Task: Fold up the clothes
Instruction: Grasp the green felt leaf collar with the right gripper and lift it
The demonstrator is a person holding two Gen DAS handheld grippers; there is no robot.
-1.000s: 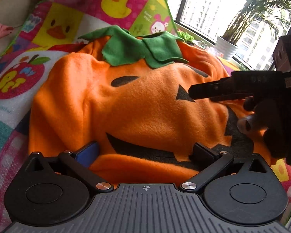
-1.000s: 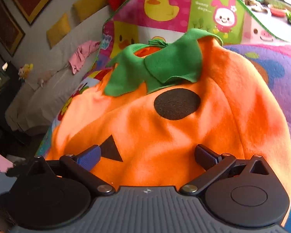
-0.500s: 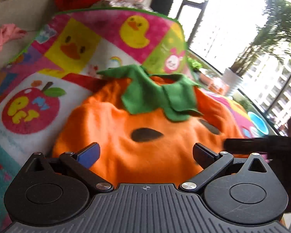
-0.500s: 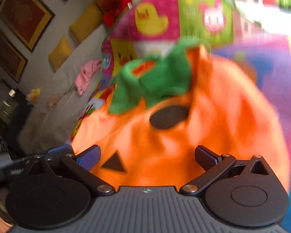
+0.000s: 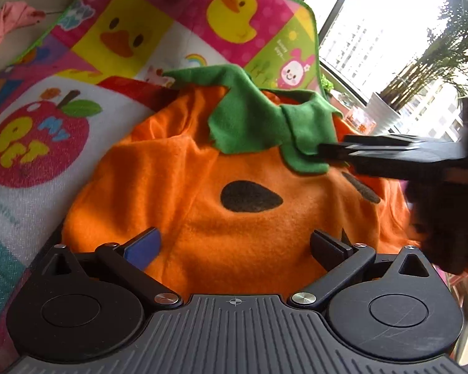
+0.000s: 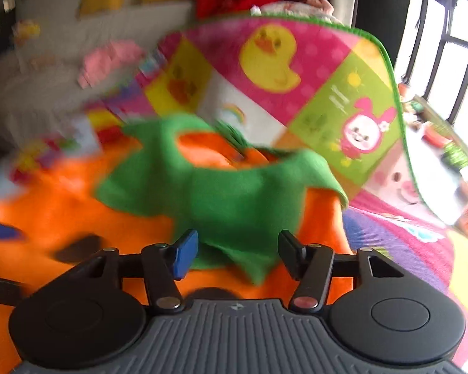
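Note:
An orange pumpkin costume [image 5: 184, 187] with a green leaf collar [image 5: 252, 124] and black face patches lies on a colourful play mat [image 5: 115, 40]. My left gripper [image 5: 234, 246] is open and empty, hovering over the costume's lower front. My right gripper [image 6: 234, 252] is open, partly closed in, with a point of the green collar [image 6: 227, 205] between its fingers. In the left wrist view the right gripper [image 5: 324, 152] reaches in from the right and its tips touch the collar edge. The right wrist view is blurred.
The mat's far end curls up against a beige sofa [image 6: 53, 62] with a pink garment [image 5: 12, 25] on it. A window with potted plants [image 5: 387, 115] is at the right.
My right gripper has moved up the costume to the green collar and its fingers have narrowed. My left gripper has pulled back toward the collar end, then come lower over the costume.

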